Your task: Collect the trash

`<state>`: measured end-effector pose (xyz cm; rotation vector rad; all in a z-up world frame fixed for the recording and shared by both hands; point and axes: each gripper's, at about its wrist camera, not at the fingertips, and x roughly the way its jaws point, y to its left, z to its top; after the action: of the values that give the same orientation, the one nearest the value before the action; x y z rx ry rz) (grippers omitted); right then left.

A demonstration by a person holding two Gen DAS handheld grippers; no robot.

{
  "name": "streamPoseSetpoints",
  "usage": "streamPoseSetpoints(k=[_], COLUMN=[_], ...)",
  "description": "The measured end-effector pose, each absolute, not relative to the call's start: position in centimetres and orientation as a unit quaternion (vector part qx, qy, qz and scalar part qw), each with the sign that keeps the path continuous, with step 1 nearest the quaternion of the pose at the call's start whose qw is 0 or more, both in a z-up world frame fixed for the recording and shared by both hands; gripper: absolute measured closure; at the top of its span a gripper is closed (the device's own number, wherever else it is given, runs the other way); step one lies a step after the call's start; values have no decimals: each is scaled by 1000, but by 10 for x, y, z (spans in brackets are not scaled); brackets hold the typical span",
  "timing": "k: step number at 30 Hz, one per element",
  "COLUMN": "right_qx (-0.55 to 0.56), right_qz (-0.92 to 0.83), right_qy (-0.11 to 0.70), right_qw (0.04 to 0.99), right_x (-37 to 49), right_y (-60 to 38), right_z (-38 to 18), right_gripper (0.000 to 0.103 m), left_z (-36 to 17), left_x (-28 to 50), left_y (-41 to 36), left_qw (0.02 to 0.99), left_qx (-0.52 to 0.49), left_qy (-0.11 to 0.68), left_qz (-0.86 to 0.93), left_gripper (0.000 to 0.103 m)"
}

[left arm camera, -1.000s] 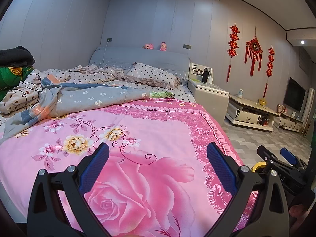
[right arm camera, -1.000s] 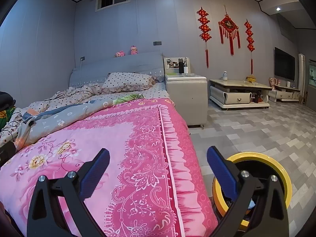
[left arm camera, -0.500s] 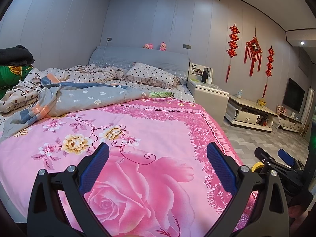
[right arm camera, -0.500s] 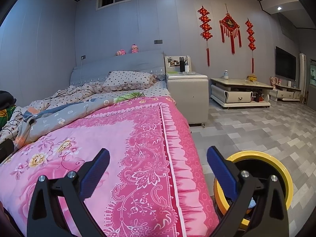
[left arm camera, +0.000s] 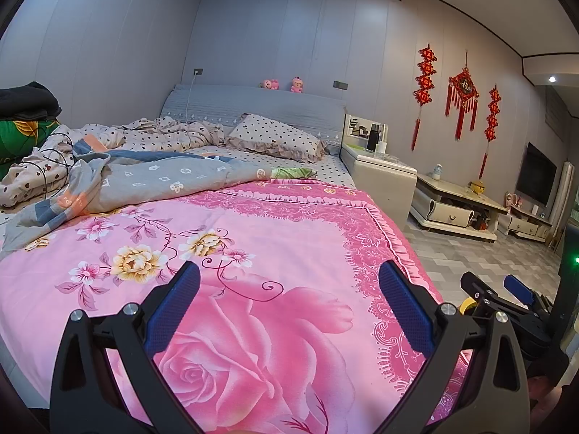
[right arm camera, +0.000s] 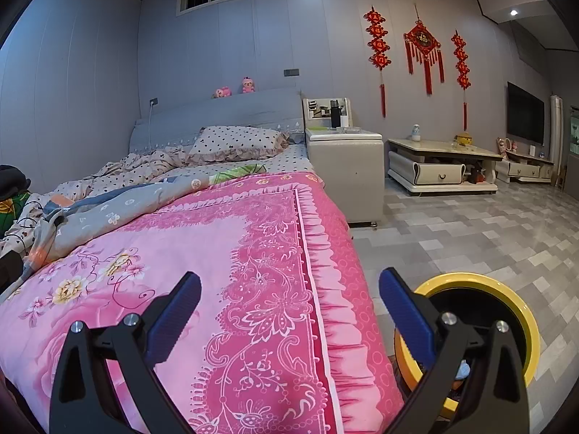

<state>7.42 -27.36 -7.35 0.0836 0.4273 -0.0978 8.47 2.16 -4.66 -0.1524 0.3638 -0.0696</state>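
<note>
Bin point(right arm camera: 521, 311) on floor beside bed point(right arm camera: 253, 253).

Bin point(right arm camera: 506, 289) on floor point(right arm camera: 488, 224) right of bed point(right arm camera: 202, 246); nightstand point(right arm camera: 343, 166) behind.

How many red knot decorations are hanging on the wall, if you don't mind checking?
3: red knot decorations hang in a row right of the bed, left, middle and right. None seems hidden.
</note>
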Motion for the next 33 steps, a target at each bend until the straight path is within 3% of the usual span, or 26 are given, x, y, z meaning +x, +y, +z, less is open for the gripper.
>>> streamPoseSetpoints(k=[33], right_qx=[42], right_qz=[-44], right_qy=[224], right_qw=[973], right_x=[83], right_y=[-273], right_z=[-80], right_gripper=[8], left_z=[-48], left_x=[86], left_y=[17], left_qw=[979], left_qx=[-76], left_qy=[183], left_qz=[-40], left_gripper=[8])
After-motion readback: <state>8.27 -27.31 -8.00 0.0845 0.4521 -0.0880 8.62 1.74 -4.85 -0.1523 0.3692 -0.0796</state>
